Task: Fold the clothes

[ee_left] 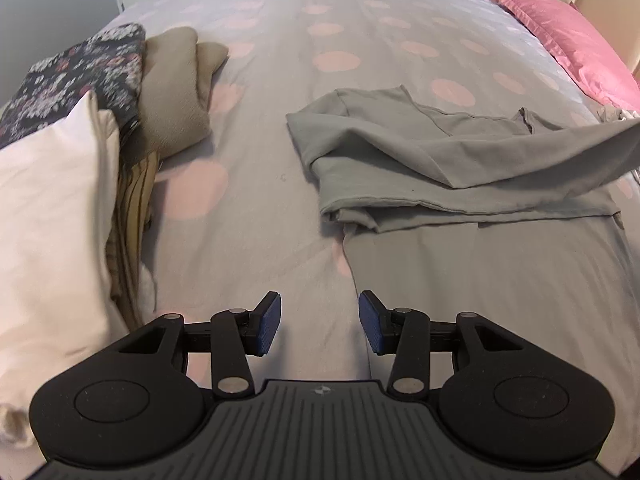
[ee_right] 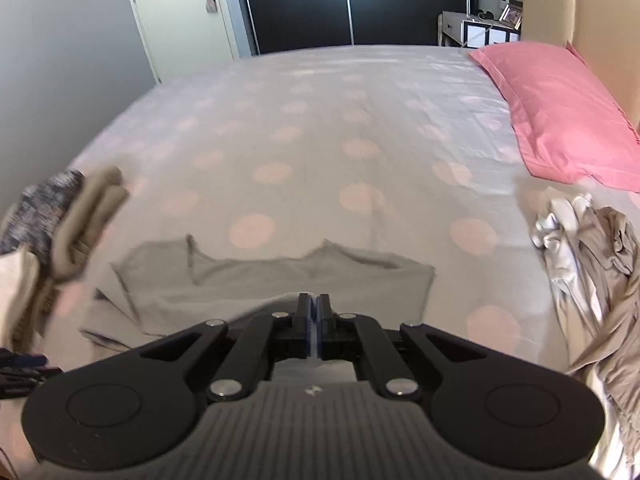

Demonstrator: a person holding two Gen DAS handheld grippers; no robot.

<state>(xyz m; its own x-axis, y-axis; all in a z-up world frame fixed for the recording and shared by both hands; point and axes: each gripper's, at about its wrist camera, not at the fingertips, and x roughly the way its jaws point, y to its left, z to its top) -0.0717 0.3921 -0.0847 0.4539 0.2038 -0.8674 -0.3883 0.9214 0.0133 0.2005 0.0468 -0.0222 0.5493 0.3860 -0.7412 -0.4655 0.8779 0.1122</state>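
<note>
Right hand-held gripper (ee_right: 313,312) pinching grey shirt (ee_right: 280,276)

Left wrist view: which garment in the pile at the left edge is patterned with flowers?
The dark floral-print garment, behind the plain white folded cloth and beside the plain tan one.

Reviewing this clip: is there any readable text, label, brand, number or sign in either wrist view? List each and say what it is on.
No readable words or numbers in either view.
Left tongs: a small pale emblem on the ribbed body, no letters legible.
Right tongs: the same small emblem, blurred.
Framed picture on the far shelf: too small to read.
Grey top: no visible label or print.
</note>
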